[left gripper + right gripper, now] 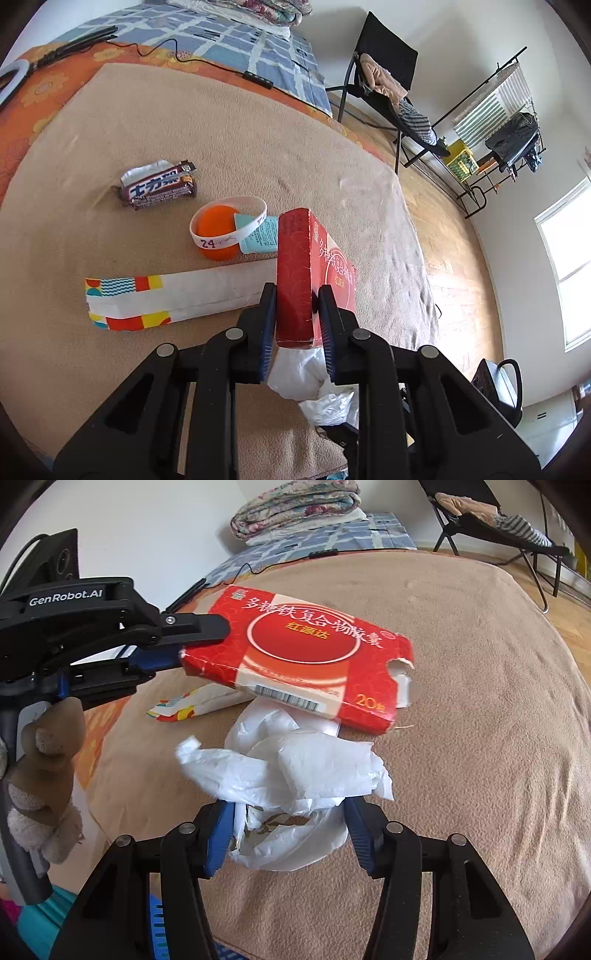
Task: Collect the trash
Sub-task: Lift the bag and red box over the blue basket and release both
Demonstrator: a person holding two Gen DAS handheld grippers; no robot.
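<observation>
Left gripper (297, 317): pinching the red box (301, 280) by one short end, one pad on each flat side.
Box place: up off the brown blanket (147, 129), hanging over the white bag (295, 775).
Box feel: thin card, looks empty and light. It is stiff along the edges but the flat sides would cave in under a hard squeeze.
Box weak spot: the far end is torn, with a ragged hole. Best not to hold it there.
Box best hold: the closed end, where the pads are now. A soft, steady pinch looks like enough.
Right gripper (290, 834): partly spread, one jaw on each side of the bag's crumpled mouth. The blue pads (219, 834) touch the plastic on the left; I cannot tell if they squeeze it.
Bag feel: thin, soft, slippery plastic. It flops and may slip out. Grab a bunched fold at the rim, not a single layer.
Still on the blanket: a candy wrapper (159, 186), an orange ball (216, 236) with a white band (229, 221) round it, a long paper pack (173, 297).
</observation>
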